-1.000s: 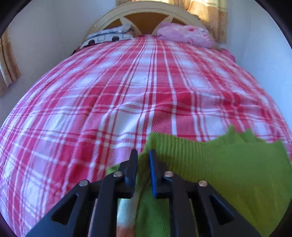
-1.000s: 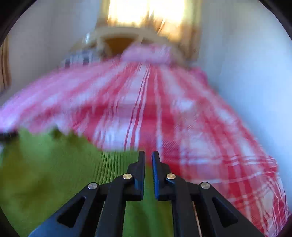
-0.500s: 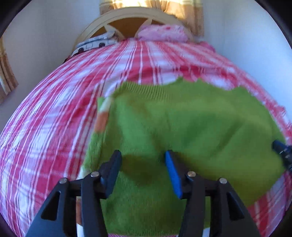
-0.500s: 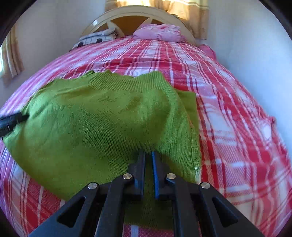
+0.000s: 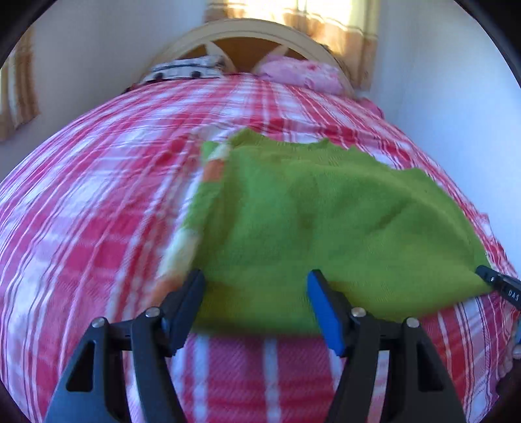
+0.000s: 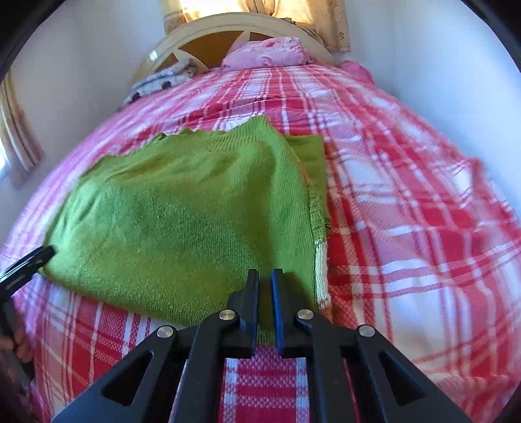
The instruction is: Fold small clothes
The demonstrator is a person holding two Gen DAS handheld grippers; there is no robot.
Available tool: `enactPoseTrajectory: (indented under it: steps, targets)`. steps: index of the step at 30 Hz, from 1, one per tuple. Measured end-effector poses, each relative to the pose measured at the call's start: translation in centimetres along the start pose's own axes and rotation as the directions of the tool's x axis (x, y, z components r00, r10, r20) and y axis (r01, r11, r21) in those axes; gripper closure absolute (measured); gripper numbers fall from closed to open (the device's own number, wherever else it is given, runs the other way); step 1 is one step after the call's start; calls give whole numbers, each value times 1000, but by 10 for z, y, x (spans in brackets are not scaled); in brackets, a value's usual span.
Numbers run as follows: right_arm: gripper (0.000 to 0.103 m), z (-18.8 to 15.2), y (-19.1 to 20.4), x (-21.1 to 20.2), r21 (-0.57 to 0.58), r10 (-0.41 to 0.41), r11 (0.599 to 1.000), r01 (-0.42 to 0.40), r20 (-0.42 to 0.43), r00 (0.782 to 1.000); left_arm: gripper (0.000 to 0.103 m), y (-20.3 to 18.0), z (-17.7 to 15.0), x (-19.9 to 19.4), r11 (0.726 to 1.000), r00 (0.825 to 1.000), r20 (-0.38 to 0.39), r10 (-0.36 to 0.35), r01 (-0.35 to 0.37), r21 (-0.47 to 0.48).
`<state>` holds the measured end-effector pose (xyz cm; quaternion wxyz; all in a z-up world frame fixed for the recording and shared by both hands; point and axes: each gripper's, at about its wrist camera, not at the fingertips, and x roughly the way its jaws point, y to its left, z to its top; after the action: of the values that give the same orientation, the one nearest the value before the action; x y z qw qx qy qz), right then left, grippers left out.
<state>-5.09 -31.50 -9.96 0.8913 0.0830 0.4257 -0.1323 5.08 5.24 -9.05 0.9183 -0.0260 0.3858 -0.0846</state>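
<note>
A green knitted sweater (image 5: 325, 221) lies folded over on the red-and-white plaid bed cover (image 5: 97, 211), with an orange-and-white striped part showing along its left side. My left gripper (image 5: 255, 279) hangs at the sweater's near edge. Its jaws are opening, the cloth lies between the tips and the pads do not press on it. My right gripper (image 6: 264, 279) is shut on the near right corner of the sweater (image 6: 182, 221). Each gripper shows at the edge of the other's view: the right gripper (image 5: 498, 283) and the left gripper (image 6: 29, 263).
A pink pillow (image 6: 270, 52) and a black-and-white patterned cloth (image 6: 156, 81) lie by the cream headboard (image 5: 247, 29). A white wall runs close along the bed's right side. Bare plaid cover (image 6: 407, 195) spreads around the sweater. A hand (image 6: 19, 348) shows at the lower left.
Both grippers drew back toward the near side, bringing the green edge over so the sweater now lies folded flat. The left jaws let go and spread wide; the right stayed shut.
</note>
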Motion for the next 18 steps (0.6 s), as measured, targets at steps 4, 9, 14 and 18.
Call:
enactPoseTrajectory:
  steps: [4,9,14,18]
  targets:
    - [96,15,45,-36,-96,56,995,-41,161,985,23,13,-10,-22,996,998,49,48,-45,-72]
    - [96,43,109,-23,-153,217,969,-195,140,966,23,37,-8,-25,977,996,32,78,-70,-201]
    - [96,54,156,40,-152,243,960,-235,33,969,23,47,-17,-31,966,997,21,76,-68,-250]
    - [95,35,163,65,-172,234,957,-233,-14,972,23,50,-29,-38,951,998,35,56,-42,-305]
